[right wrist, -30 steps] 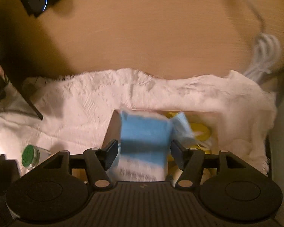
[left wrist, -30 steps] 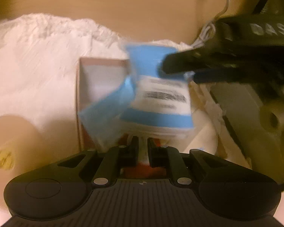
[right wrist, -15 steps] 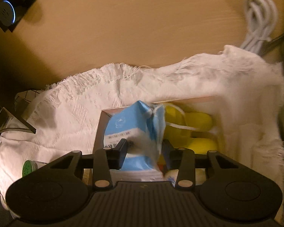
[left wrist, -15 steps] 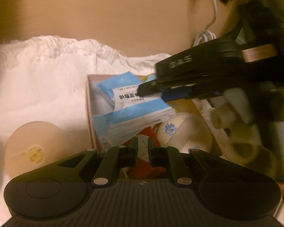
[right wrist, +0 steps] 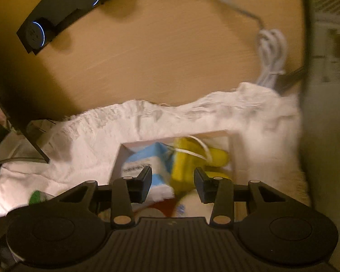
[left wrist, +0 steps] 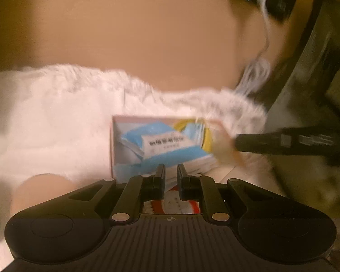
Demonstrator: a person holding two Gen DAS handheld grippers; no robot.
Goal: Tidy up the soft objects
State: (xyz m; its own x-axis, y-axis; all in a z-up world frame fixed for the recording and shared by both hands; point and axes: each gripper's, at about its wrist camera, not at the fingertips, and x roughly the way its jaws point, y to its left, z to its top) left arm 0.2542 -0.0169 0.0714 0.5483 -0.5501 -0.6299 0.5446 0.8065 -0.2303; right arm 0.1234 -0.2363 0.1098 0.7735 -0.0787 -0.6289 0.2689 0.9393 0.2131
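A blue and white soft packet [left wrist: 163,146] lies in a pale open box [left wrist: 112,145] on a white towel [left wrist: 52,117]. It also shows in the right wrist view [right wrist: 145,165], leaning on a yellow soft object [right wrist: 188,161] in the box [right wrist: 119,156]. My left gripper [left wrist: 170,174] is shut and empty, just in front of the box. My right gripper [right wrist: 172,179] is open and empty above the box; it also shows in the left wrist view [left wrist: 244,142] at the right. A red and white item [left wrist: 176,204] lies below the left fingers.
A round pale lid [left wrist: 40,192] and a green-capped jar [right wrist: 37,197] lie on the towel at the left. A black power strip [right wrist: 63,11] and a coiled white cable [right wrist: 272,56] lie on the wooden table [right wrist: 158,56] behind. A dark frame [left wrist: 317,68] stands at the right.
My right gripper has let go of the blue packet, opened and pulled back to the right. The packet now rests in the box. Both cameras have drawn back and up.
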